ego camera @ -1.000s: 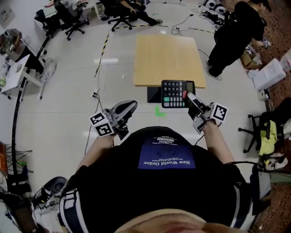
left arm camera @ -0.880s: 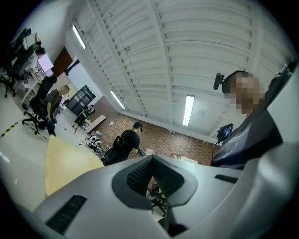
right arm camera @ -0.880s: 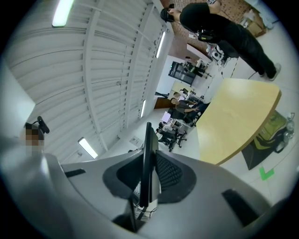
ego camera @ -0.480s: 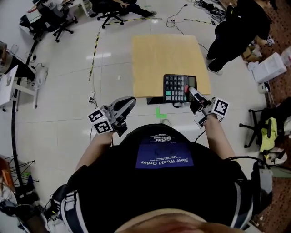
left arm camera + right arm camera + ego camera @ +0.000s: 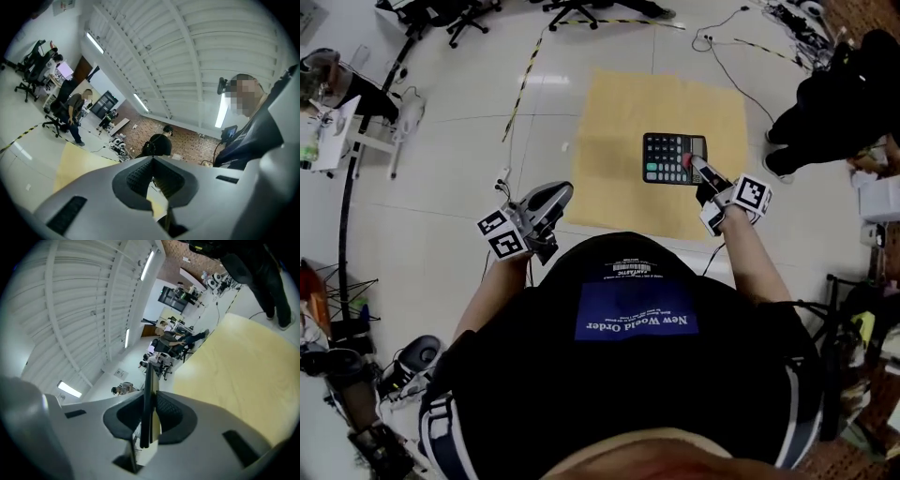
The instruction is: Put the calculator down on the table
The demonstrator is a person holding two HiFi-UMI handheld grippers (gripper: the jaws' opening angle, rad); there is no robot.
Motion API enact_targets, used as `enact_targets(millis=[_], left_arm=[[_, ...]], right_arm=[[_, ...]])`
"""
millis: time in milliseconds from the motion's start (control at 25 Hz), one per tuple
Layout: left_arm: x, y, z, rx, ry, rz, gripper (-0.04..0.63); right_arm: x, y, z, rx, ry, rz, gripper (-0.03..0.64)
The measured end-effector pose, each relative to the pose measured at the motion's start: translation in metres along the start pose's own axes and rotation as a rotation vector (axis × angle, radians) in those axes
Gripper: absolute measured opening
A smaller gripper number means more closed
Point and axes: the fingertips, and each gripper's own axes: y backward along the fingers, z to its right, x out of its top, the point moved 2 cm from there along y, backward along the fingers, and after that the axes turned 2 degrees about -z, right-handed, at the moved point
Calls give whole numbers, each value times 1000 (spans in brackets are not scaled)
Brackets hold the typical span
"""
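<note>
A black calculator (image 5: 673, 157) with grey, green and red keys hangs above the light wooden table (image 5: 619, 122). My right gripper (image 5: 697, 172) is shut on the calculator's right edge. In the right gripper view the calculator (image 5: 148, 394) shows edge-on as a thin dark slab clamped between the pads, with the table (image 5: 243, 376) to the right. My left gripper (image 5: 551, 200) is held low at the left of the table's near edge, shut with nothing in it. In the left gripper view its jaws (image 5: 151, 177) meet, and the table (image 5: 77, 161) lies beyond them.
A person in black (image 5: 848, 103) stands by the table's right side. Office chairs (image 5: 478, 11) and cables lie on the pale floor at the back. A white desk (image 5: 337, 122) stands at far left. More people show far off in both gripper views.
I have walked closer: the table now lies nearer and under the calculator, which before hung at its near edge. Both grippers keep their grip states.
</note>
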Motion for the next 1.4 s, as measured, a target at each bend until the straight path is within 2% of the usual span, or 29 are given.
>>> enact_targets(millis=[120,200,440,720,920,1120,1280,1320,1400], left_arm=[[3,-20,-14,25,31,6,6],[-2,-32,-21,35,62,-21,6],[-15,-42,-72,28,151,-109,6],[-27,-57,-89,-29,195,-155,6],[-31,-48,-92,-40,217,-168,6],[-36,-42,-95,-29,229,-166,6],[-39,-39,-96,-27,236,-167,6],[-39,-38,-96,-27,237,-169,6],[-40,-38,-95,-24,236,-169,6]], right_arm=[[23,-28,33,-32,-5,-24,49],[29,-41,60,-58,-32,-38,49],[19,-83,127,-186,-88,-55,49],[7,-93,170,-296,-107,-58,49],[5,-103,176,-307,-122,-34,49],[2,-104,186,-359,-82,-33,54],[2,-107,187,-430,29,-67,71],[4,-107,187,-450,58,-81,93],[9,-104,187,-480,95,-94,184]])
